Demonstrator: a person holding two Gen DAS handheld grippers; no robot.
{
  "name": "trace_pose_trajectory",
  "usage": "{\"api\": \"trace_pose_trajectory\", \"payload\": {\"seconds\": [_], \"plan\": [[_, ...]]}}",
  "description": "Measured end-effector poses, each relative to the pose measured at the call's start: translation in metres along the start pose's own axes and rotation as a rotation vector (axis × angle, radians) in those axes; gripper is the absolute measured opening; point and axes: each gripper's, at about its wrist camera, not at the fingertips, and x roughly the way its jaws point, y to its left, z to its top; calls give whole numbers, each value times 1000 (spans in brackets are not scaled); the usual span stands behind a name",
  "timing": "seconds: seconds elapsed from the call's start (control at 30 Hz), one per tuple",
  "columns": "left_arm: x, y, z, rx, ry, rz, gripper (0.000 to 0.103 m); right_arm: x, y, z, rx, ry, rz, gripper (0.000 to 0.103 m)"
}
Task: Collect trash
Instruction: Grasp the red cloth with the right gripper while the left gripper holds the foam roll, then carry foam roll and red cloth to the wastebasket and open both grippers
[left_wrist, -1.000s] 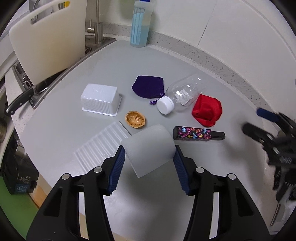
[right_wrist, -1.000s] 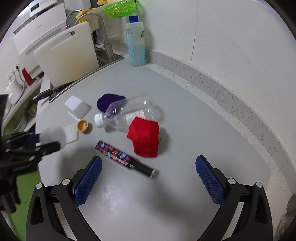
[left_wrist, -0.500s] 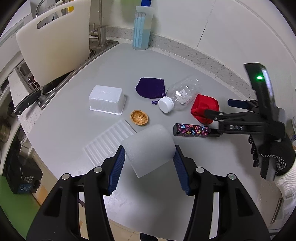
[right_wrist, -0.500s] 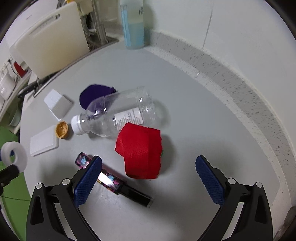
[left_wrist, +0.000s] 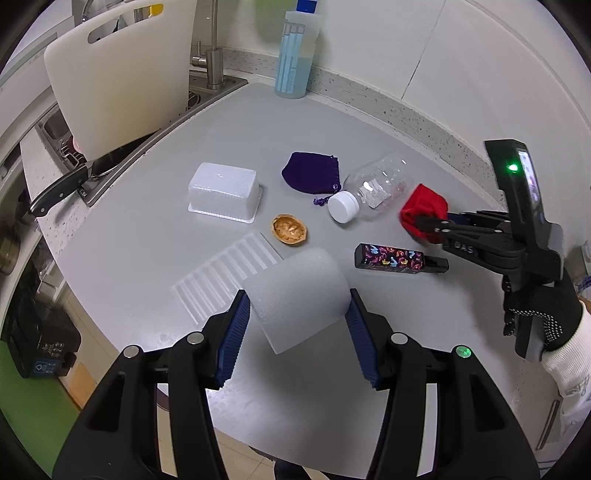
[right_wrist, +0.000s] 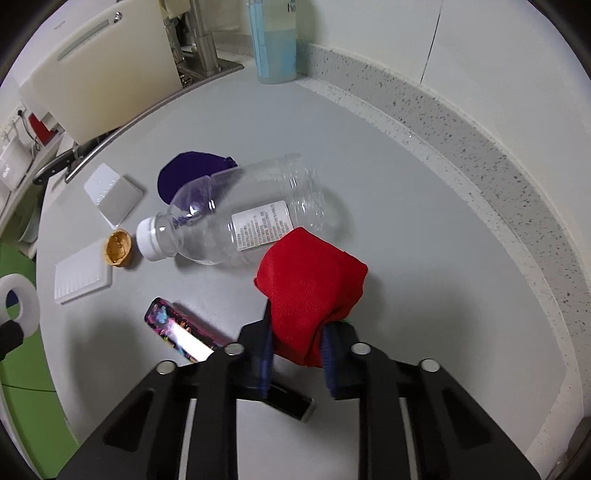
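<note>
On the far left, a white cutting board (left_wrist: 118, 74) leans by the sink, with a black knife (left_wrist: 61, 188) under it. Next, on the gray counter (left_wrist: 155, 236), come a white plastic tub (left_wrist: 223, 192), upside down, and a flat ribbed lid (left_wrist: 225, 277). A brown nutshell (left_wrist: 290, 229) sits just right of the lid's far corner.

The left gripper (left_wrist: 297, 325) is near the middle. Its two blue pads squeeze a white foam roll (left_wrist: 299, 295), held up over the near edge of the counter. That piece of trash is already picked up.

Farther back lie a purple pouch (left_wrist: 310, 177) and an empty clear bottle (right_wrist: 236, 218) on its side. Near them is a colorful marker (left_wrist: 400, 258).

On the right is the big change. Half a second ago the right gripper (right_wrist: 297, 354) was wide apart above the red cloth (right_wrist: 310, 291). Now its pads have closed in tight on the near end of the cloth, beside the bottle. I think the cloth is caught and can be lifted next. The bottle, nutshell, tub and lid still wait.
</note>
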Motion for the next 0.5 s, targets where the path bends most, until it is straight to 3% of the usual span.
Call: {"api": "trace_pose_trajectory", "payload": {"seconds": [0.23,0.5], "plan": [[-12,10,-3,-5,-24,-2,53,-50,24,-1,-52,-86,12,15],[-45,52,-28,-44,-58,50,53,-95,110,-8,-176,-162,100,15]]}}
